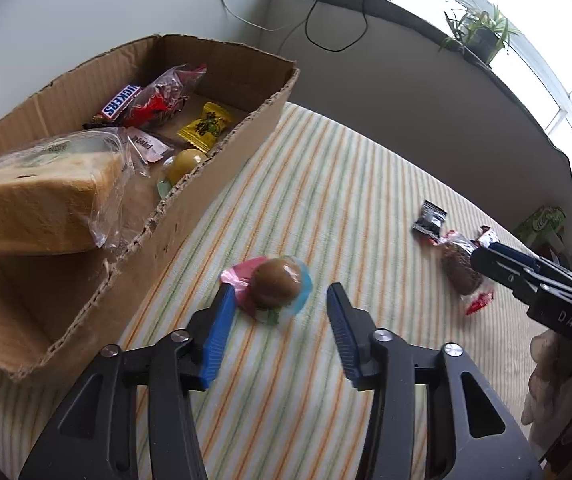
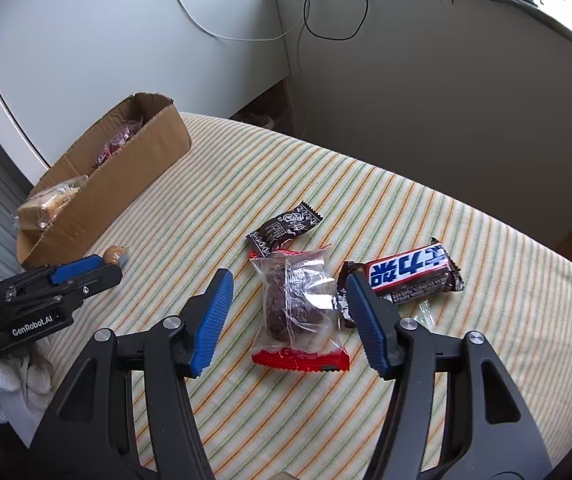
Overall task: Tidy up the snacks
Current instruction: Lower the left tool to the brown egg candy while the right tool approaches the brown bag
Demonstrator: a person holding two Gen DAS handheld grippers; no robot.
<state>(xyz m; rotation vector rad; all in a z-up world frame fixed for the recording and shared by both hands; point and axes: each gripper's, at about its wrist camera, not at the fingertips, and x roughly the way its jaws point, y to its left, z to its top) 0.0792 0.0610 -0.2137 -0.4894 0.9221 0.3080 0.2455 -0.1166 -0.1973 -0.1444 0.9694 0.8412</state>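
- Left wrist view: we see the cardboard box (image 1: 190, 184) at about ten o'clock, standing on the striped bench (image 1: 325, 184). It already holds bagged bread (image 1: 42, 196), a chocolate bar (image 1: 122, 101), a yellow candy (image 1: 205, 125) and other packets, so we judge it the collecting place for the snacks.
- A round brown sweet in a pink and blue wrapper (image 1: 276, 288) lies loose on the bench at twelve o'clock from our left tongs (image 1: 278, 332), just outside the box wall; we take it as this hand's next pick.
- The left tongs are released and spread wide. The sweet sits just ahead of the tips, between their lines; the left blue pad looks close to the pink wrapper edge, but we cannot tell whether it touches. Nothing is gripped.
- Right wrist view: three snacks lie near each other on the bench, not yet sorted: a clear packet with red ends (image 2: 299, 312), a black packet (image 2: 284, 229) at twelve o'clock from it, and a second chocolate bar (image 2: 405, 276) at two o'clock.
- The right tongs (image 2: 289, 316) are also released and wide, straddling the clear packet, which lies between the pads without either visibly pressing it. The right pad overlaps the bar's near end in this view.
- The box stands well apart at ten o'clock.
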